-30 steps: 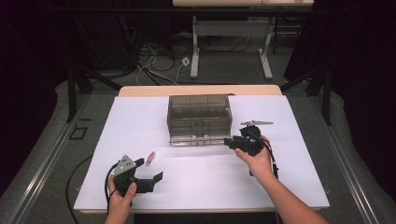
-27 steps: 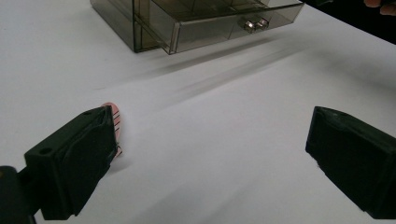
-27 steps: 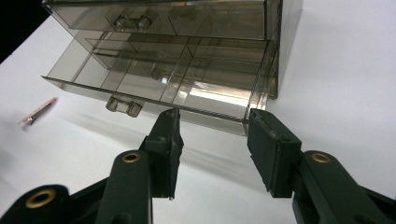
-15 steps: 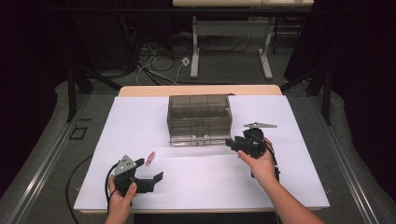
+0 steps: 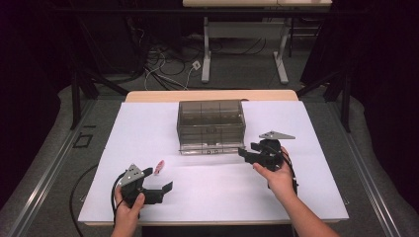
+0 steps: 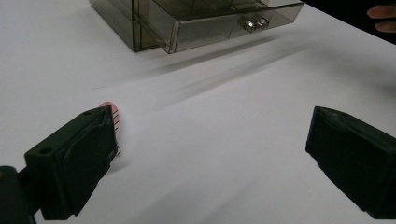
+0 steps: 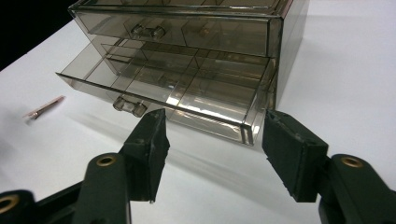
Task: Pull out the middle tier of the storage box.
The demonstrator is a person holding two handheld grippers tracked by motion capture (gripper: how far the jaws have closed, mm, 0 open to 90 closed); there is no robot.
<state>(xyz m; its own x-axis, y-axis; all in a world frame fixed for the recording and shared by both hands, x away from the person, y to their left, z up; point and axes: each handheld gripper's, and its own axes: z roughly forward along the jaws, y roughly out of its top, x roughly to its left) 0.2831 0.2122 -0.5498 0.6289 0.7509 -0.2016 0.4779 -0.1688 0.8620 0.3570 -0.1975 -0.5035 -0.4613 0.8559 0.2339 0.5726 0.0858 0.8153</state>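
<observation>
Material: smoky clear plastic; I read the drawer box (image 5: 211, 126) as light, stiff, slick-walled and easy to scuff or crack under a hard squeeze.
Box place: mid-desk, nearer the far edge than the near one, standing square on the white desk (image 5: 148, 128).
Lower drawer (image 7: 163, 95): pulled part-way out, its divided compartments bare as far as I can see; top drawer (image 7: 173, 30) shut.
Handle (image 7: 127, 105): small clear knob at the drawer front, the natural place to pinch; I judge the drawer's thin front rim a poorer hold, likely to slip.
Risk: the box is light enough that I expect it to slide on the desk if I tug or push the drawer without steadying it.
Clip (image 5: 159, 167): thin pink hair clip lying flat toward the near left corner, well apart from the box; light, stiff, narrow, so I would take it across its width.
Left gripper (image 5: 158, 190): released, jaws wide, low over the desk; in the left gripper view the clip (image 6: 113, 122) lies just beside one jaw, part hidden behind it.
Right gripper (image 7: 212, 144): released, jaws apart and holding nothing, just in front of the open drawer's corner, near but not touching it.
</observation>
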